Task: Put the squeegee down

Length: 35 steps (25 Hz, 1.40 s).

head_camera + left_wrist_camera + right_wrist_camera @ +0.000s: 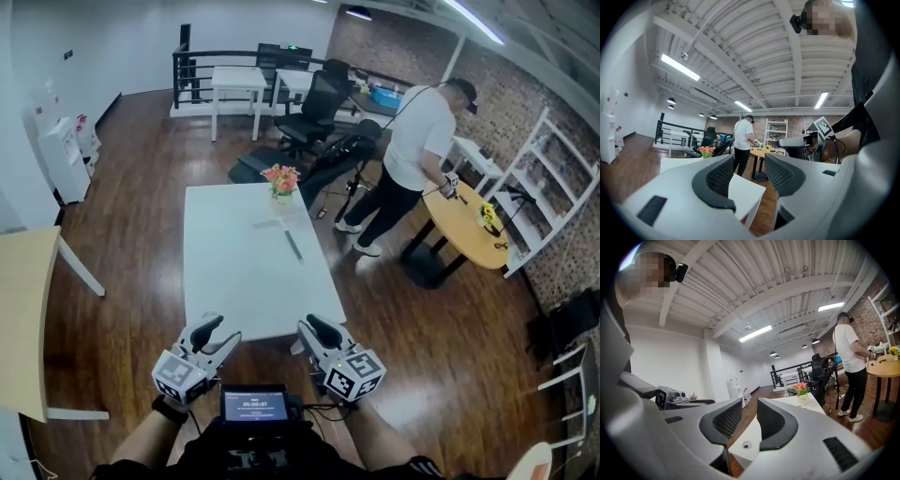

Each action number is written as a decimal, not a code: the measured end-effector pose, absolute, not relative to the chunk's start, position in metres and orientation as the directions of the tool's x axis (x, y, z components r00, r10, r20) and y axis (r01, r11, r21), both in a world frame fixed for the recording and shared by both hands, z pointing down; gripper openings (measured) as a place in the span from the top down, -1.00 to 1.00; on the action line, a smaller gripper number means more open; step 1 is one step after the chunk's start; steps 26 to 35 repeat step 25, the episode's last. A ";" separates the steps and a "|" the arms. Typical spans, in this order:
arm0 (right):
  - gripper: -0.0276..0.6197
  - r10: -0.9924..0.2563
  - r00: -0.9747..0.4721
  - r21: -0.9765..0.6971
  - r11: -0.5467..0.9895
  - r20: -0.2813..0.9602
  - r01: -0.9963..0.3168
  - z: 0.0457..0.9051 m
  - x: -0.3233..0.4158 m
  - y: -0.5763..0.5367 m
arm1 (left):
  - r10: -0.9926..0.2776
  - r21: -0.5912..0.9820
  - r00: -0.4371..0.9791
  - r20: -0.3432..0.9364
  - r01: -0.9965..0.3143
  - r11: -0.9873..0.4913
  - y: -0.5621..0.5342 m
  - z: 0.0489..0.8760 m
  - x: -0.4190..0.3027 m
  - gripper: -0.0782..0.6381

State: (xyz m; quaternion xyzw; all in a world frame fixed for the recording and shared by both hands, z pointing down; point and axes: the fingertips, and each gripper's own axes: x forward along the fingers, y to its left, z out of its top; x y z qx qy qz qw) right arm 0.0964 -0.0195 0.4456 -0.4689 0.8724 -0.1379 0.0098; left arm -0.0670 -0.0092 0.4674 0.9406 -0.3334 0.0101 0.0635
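White table (220, 286): one squeegee (293, 246), one flower vase (281, 194).

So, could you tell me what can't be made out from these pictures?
- Thin dark item on the white table: too small in the head view to confirm that it is the squeegee, and not discernible in either gripper view.
- What the person handles at the round table: too small.
- Screen text: too small to read.

Left tool (217, 333) and right tool (314, 331): pale grey shells, black mesh-textured pads (721, 176), a square-marker cube (180, 375) on each. Black strap (167, 410), left wrist. Black cables (314, 409) by chest screen (254, 406).
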 end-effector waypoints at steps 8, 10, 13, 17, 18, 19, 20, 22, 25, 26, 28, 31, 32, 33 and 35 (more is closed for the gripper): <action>0.54 -0.818 -0.567 -0.237 0.533 0.101 -0.812 0.431 0.098 -0.022 | -0.649 0.095 0.761 0.009 -0.647 -0.757 -0.019 0.429 -0.049 0.19; 0.54 -0.813 -0.573 -0.238 0.540 0.098 -0.807 0.428 0.098 -0.023 | -0.655 0.075 0.756 -0.003 -0.653 -0.754 -0.024 0.432 -0.048 0.19; 0.54 -0.806 -0.583 -0.241 0.550 0.098 -0.800 0.425 0.100 -0.024 | -0.646 0.062 0.763 0.000 -0.645 -0.762 -0.024 0.424 -0.038 0.19; 0.54 -0.801 -0.590 -0.246 0.555 0.098 -0.794 0.425 0.105 -0.027 | -0.644 0.060 0.765 0.005 -0.643 -0.763 -0.025 0.422 -0.028 0.19; 0.54 -0.800 -0.591 -0.247 0.556 0.099 -0.794 0.426 0.106 -0.028 | -0.649 0.061 0.761 -0.001 -0.647 -0.760 -0.027 0.425 -0.028 0.19; 0.54 -0.800 -0.592 -0.249 0.556 0.099 -0.793 0.427 0.107 -0.029 | -0.650 0.060 0.760 -0.005 -0.649 -0.759 -0.028 0.427 -0.026 0.19; 0.54 -0.799 -0.593 -0.249 0.557 0.098 -0.792 0.428 0.108 -0.030 | -0.650 0.058 0.760 -0.005 -0.649 -0.759 -0.029 0.429 -0.024 0.19; 0.54 -0.797 -0.596 -0.250 0.560 0.098 -0.790 0.429 0.111 -0.031 | -0.651 0.055 0.759 -0.003 -0.650 -0.758 -0.029 0.429 -0.020 0.19; 0.54 -0.793 -0.601 -0.251 0.565 0.096 -0.786 0.429 0.113 -0.032 | -0.652 0.066 0.758 -0.001 -0.651 -0.756 -0.028 0.420 -0.012 0.20; 0.54 -0.793 -0.601 -0.251 0.565 0.096 -0.786 0.429 0.113 -0.032 | -0.652 0.066 0.758 -0.001 -0.651 -0.756 -0.028 0.420 -0.012 0.20; 0.54 -0.793 -0.601 -0.251 0.565 0.096 -0.786 0.429 0.113 -0.032 | -0.652 0.066 0.758 -0.001 -0.651 -0.756 -0.028 0.420 -0.012 0.20; 0.54 -0.793 -0.601 -0.251 0.565 0.096 -0.786 0.429 0.113 -0.032 | -0.652 0.066 0.758 -0.001 -0.651 -0.756 -0.028 0.420 -0.012 0.20; 0.54 -0.793 -0.601 -0.251 0.565 0.096 -0.786 0.429 0.113 -0.032 | -0.652 0.066 0.758 -0.001 -0.651 -0.756 -0.028 0.420 -0.012 0.20; 0.54 -0.793 -0.601 -0.251 0.565 0.096 -0.786 0.429 0.113 -0.032 | -0.652 0.066 0.758 -0.001 -0.651 -0.756 -0.028 0.420 -0.012 0.20; 0.54 -0.793 -0.601 -0.251 0.565 0.096 -0.786 0.429 0.113 -0.032 | -0.652 0.066 0.758 -0.001 -0.651 -0.756 -0.028 0.420 -0.012 0.20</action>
